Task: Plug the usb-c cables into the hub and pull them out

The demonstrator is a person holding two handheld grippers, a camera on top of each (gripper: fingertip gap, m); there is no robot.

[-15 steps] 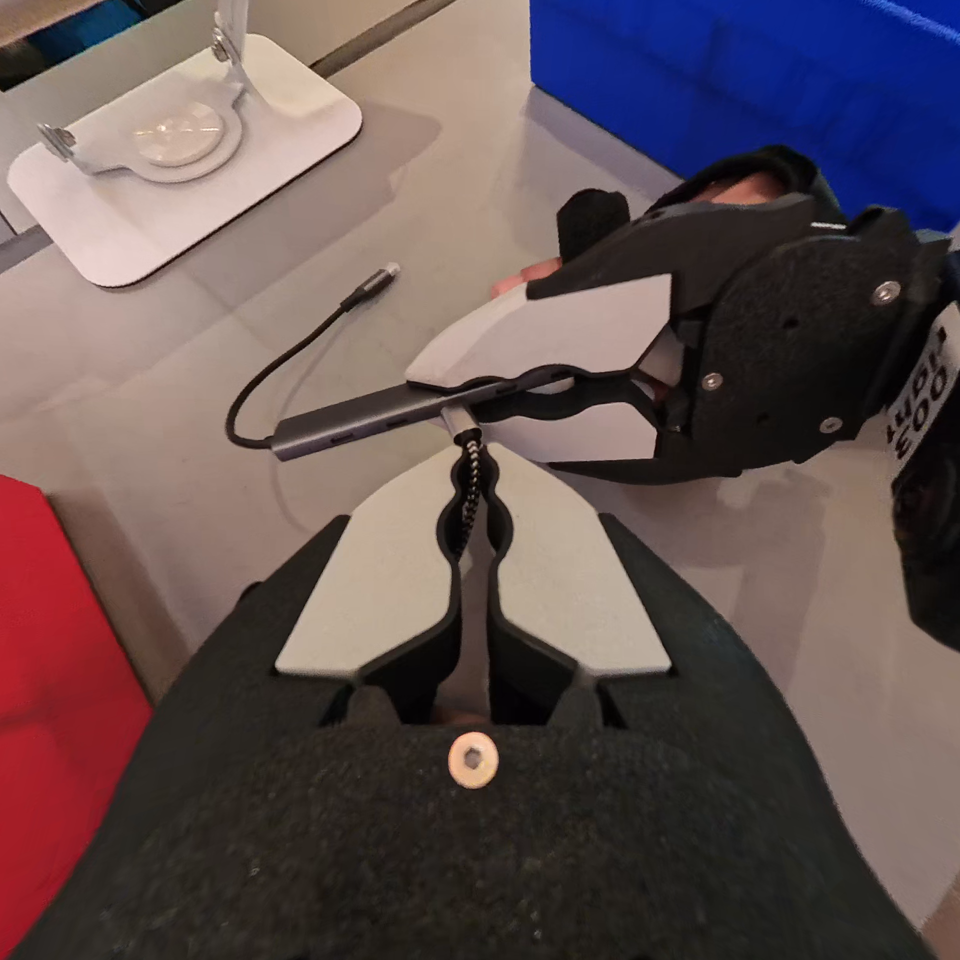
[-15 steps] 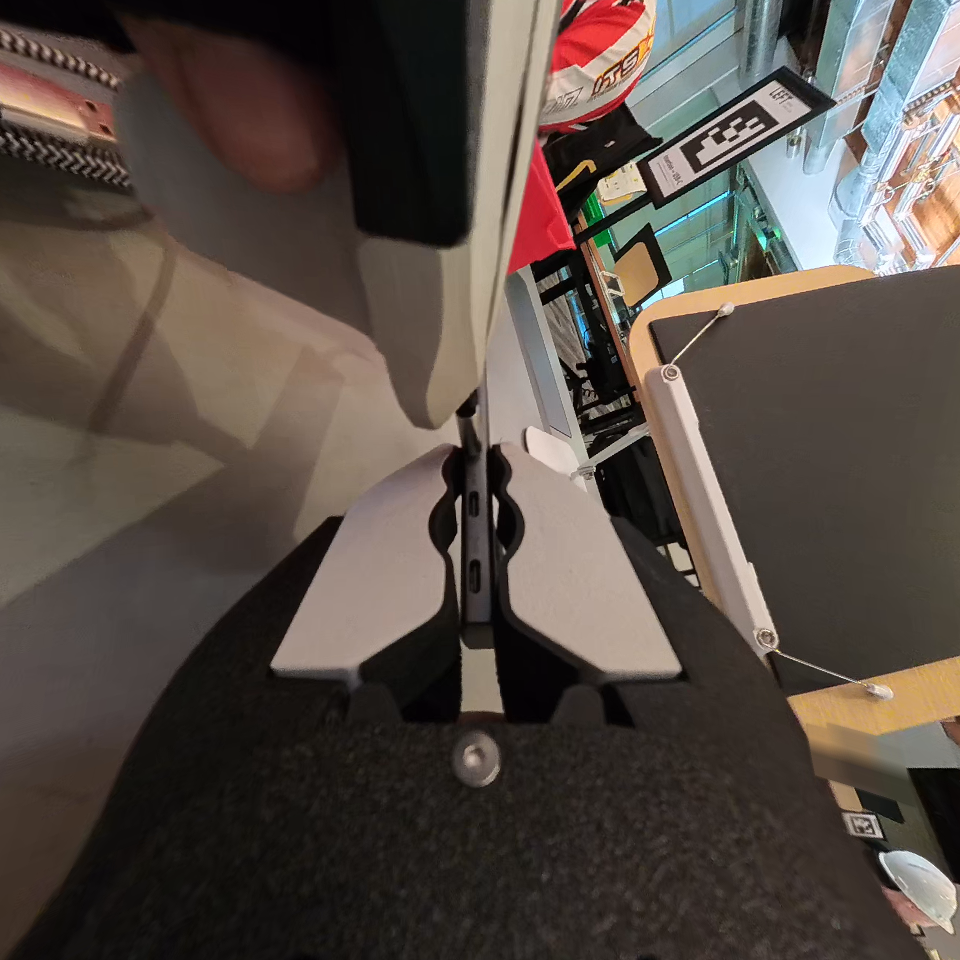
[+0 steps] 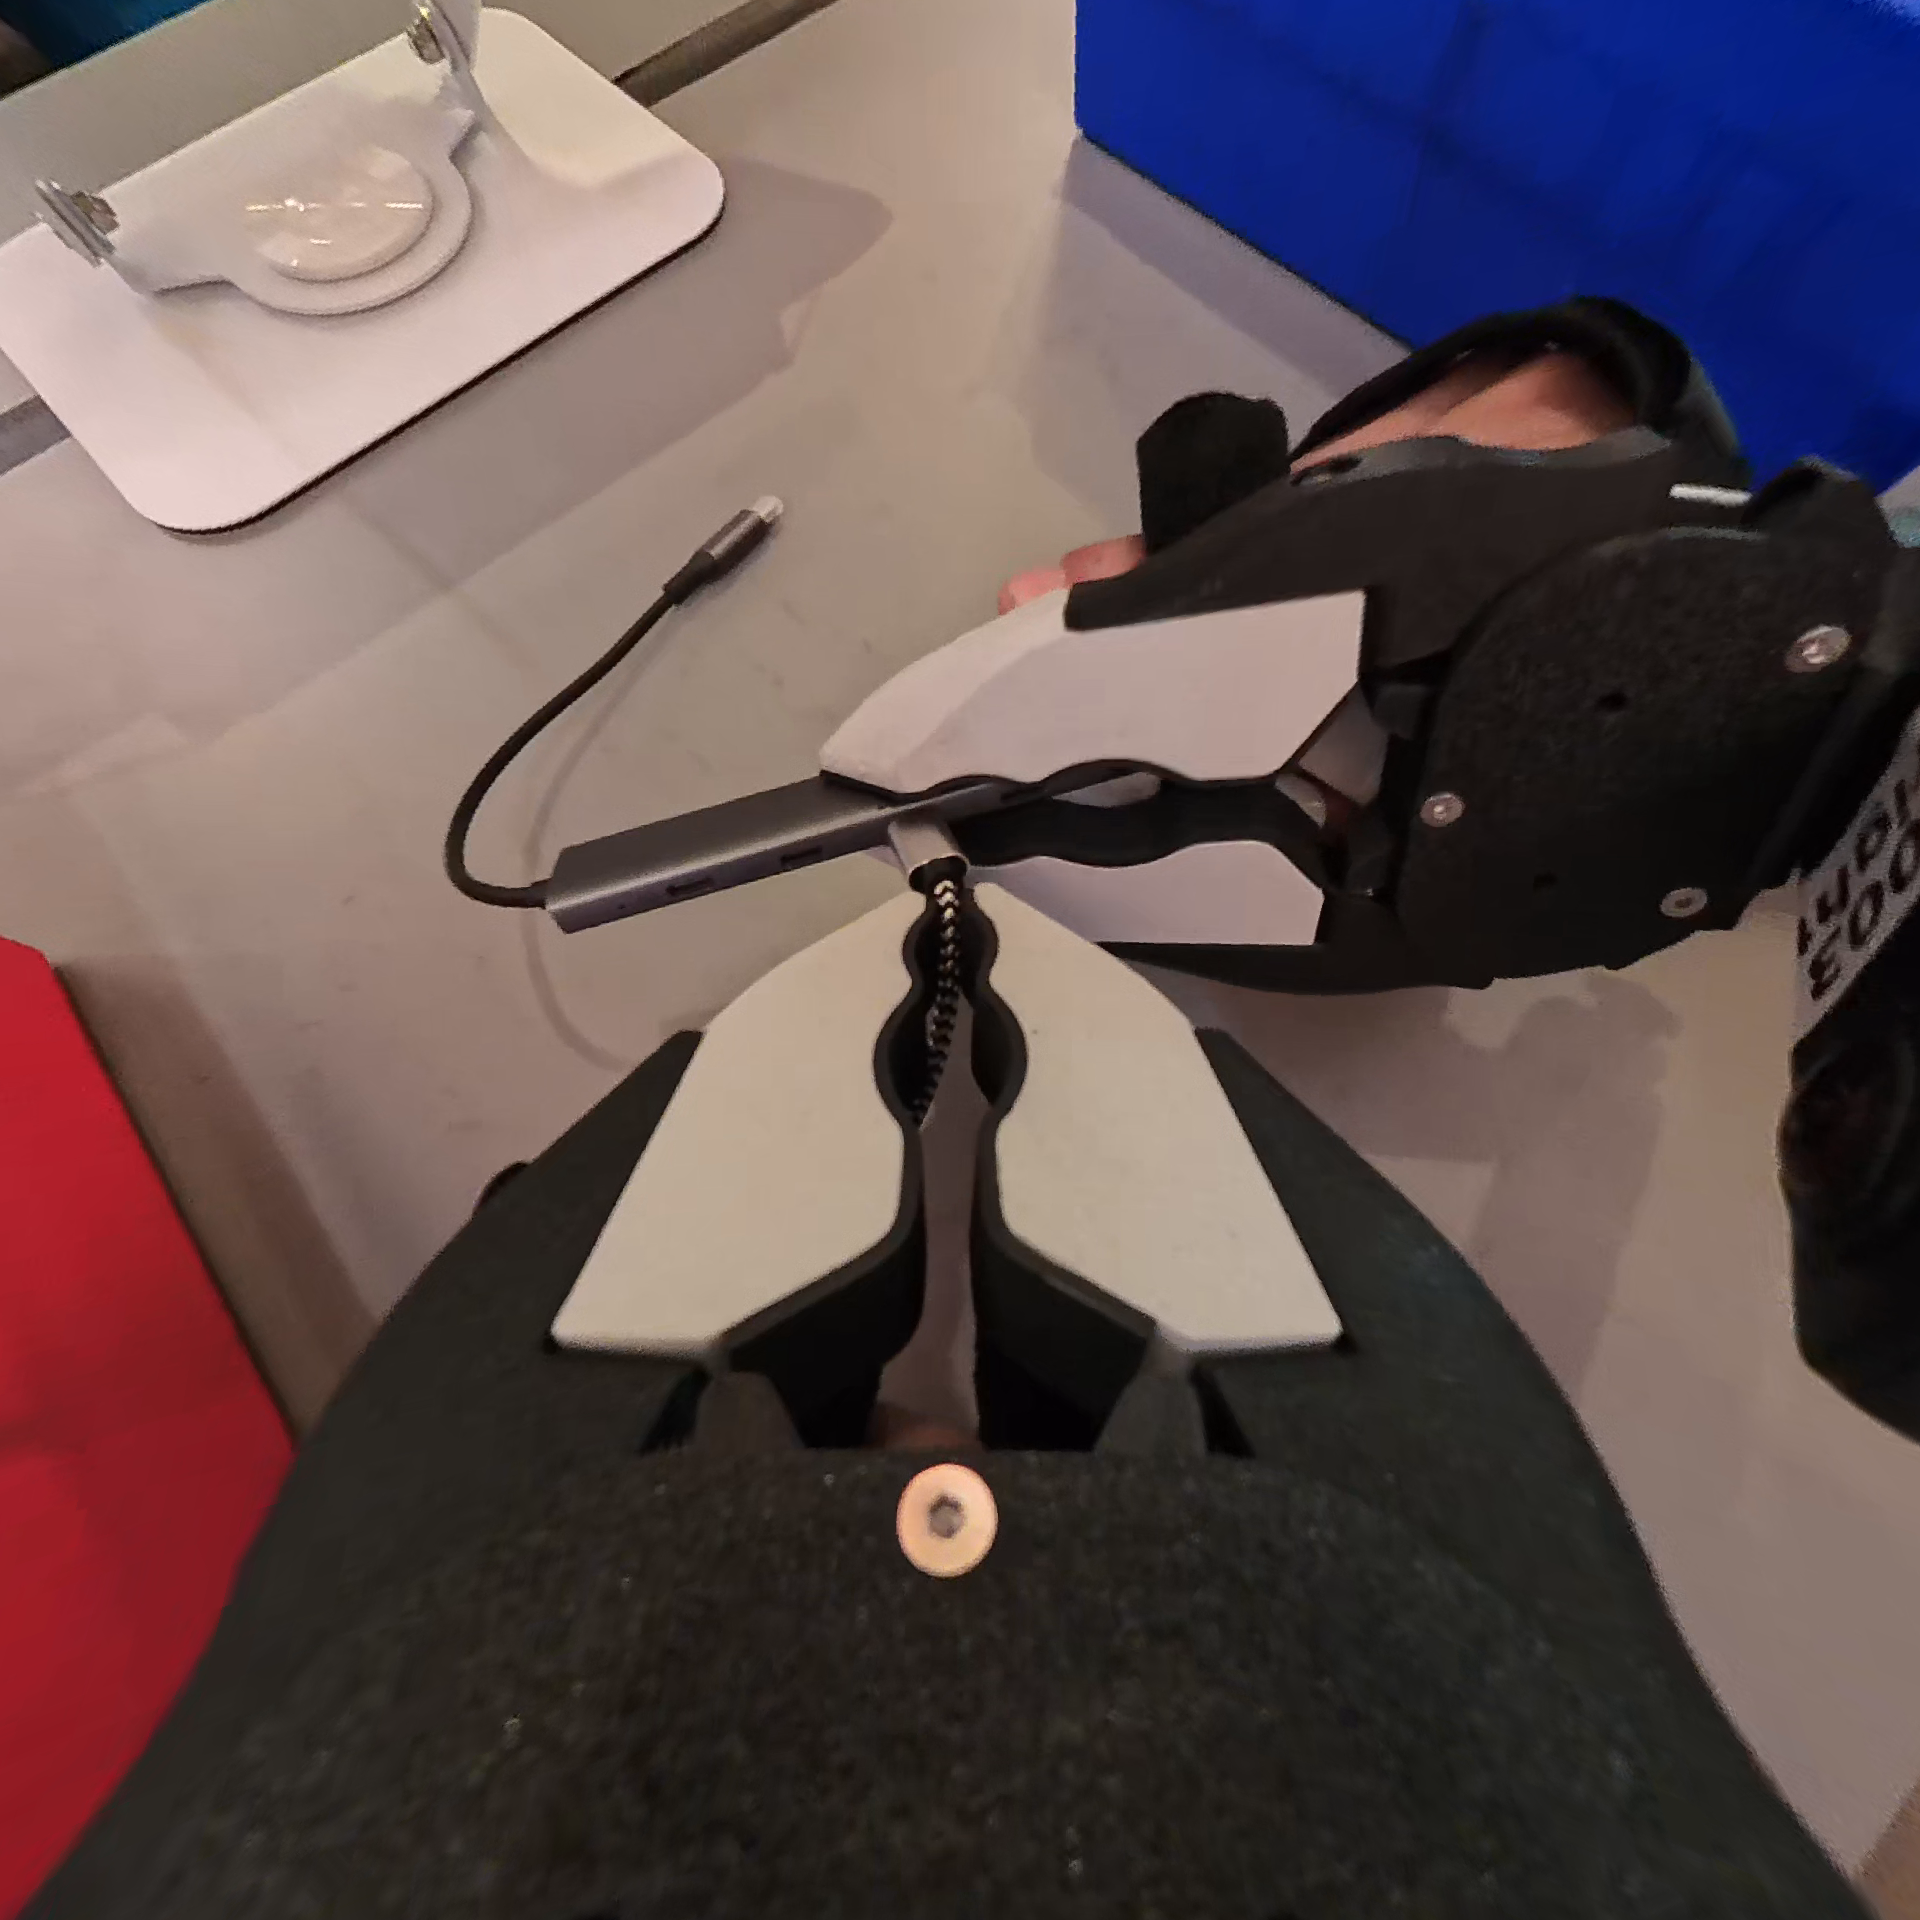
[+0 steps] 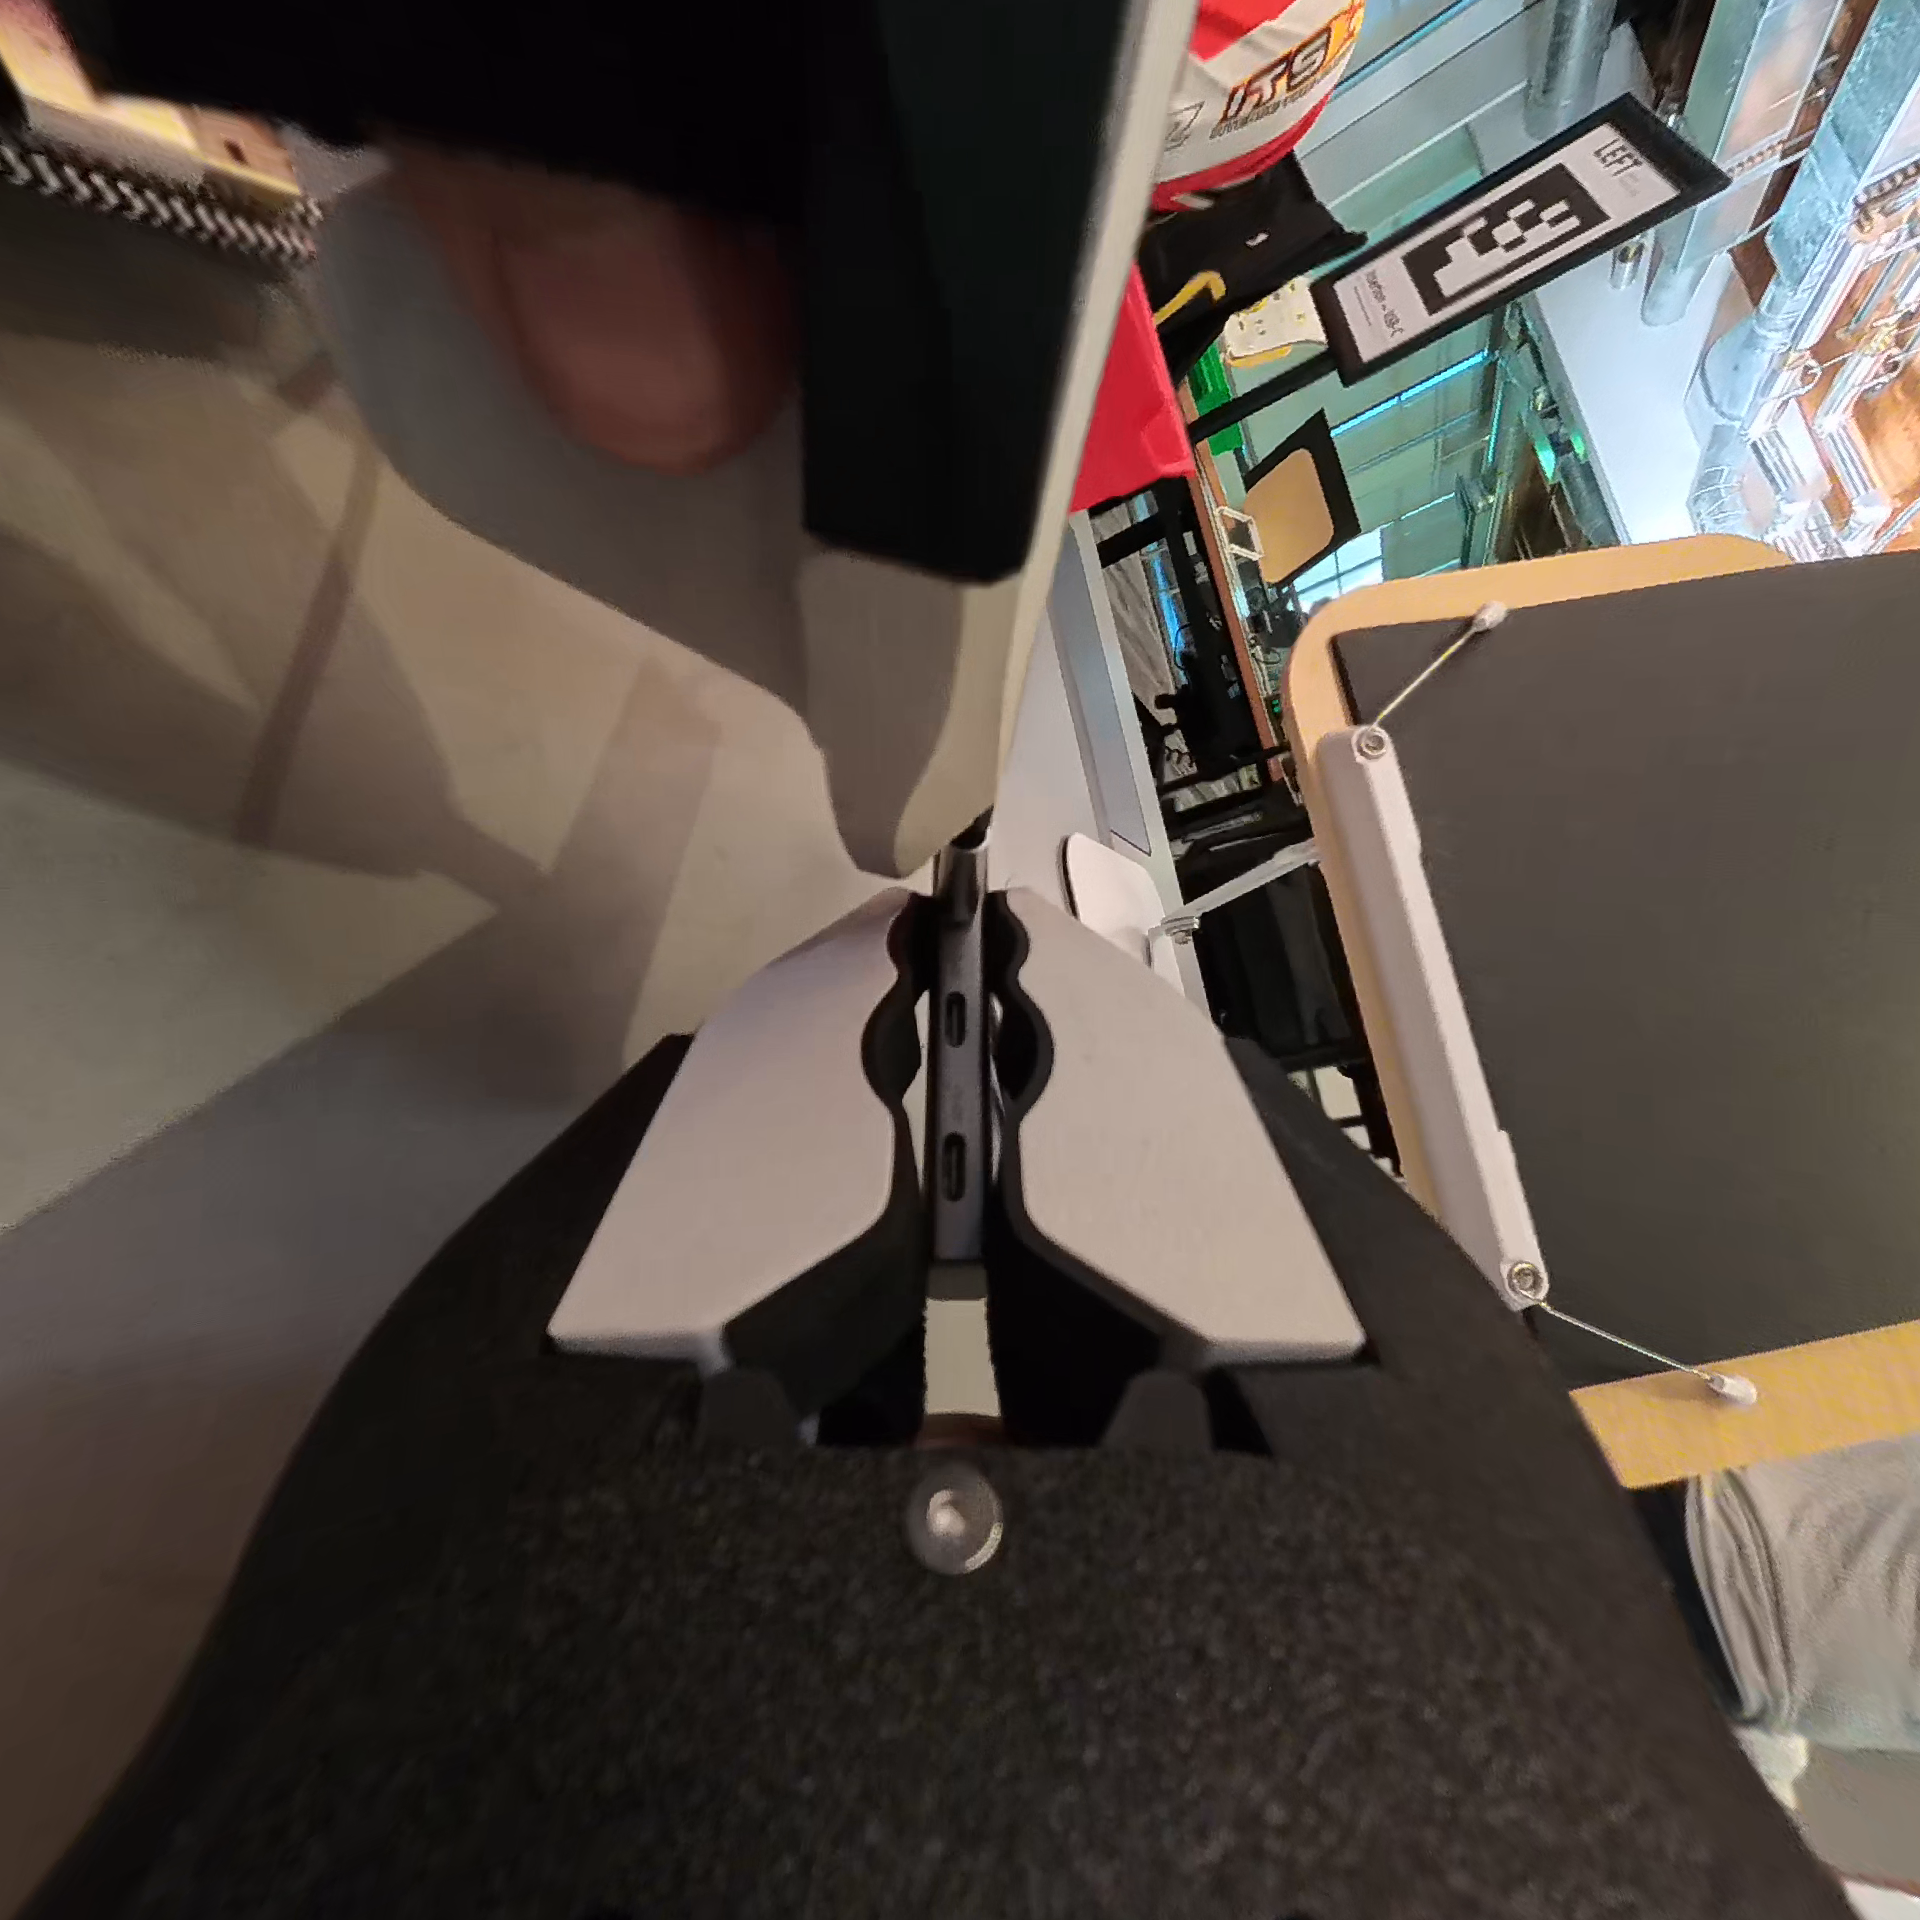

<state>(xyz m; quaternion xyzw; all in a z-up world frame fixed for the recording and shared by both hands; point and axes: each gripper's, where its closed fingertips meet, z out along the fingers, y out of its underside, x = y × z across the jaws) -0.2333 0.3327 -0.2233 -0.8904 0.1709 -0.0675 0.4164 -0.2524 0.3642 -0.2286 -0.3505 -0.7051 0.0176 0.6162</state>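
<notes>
Braided usb-c cable [image 3: 940, 997], pinched in the left gripper [image 3: 948, 935] at frame centre, meets the hub [image 3: 717, 868] side-on, which the right gripper [image 3: 935, 821] clamps above the table [image 3: 312, 644].

1. Desk [image 3: 935, 343]: grey, smooth surface, faintly reflective.
2. White stand base [image 3: 343, 343]: flat rounded-corner plate at the far left of the desk, carrying a round disc and a white bracket with metal screws.
3. Blue bin [image 3: 1507, 156]: stands at the far right of the desk.
4. Red object [image 3: 104, 1299]: at the left edge, kind cannot be told.
5. Dark panel with a pale wooden rim [image 4: 1662, 935]: right side of the right wrist view; a white bar with two screws runs along its edge.
6. Black-and-white marker sign [image 4: 1507, 229]: in the background above the panel.
</notes>
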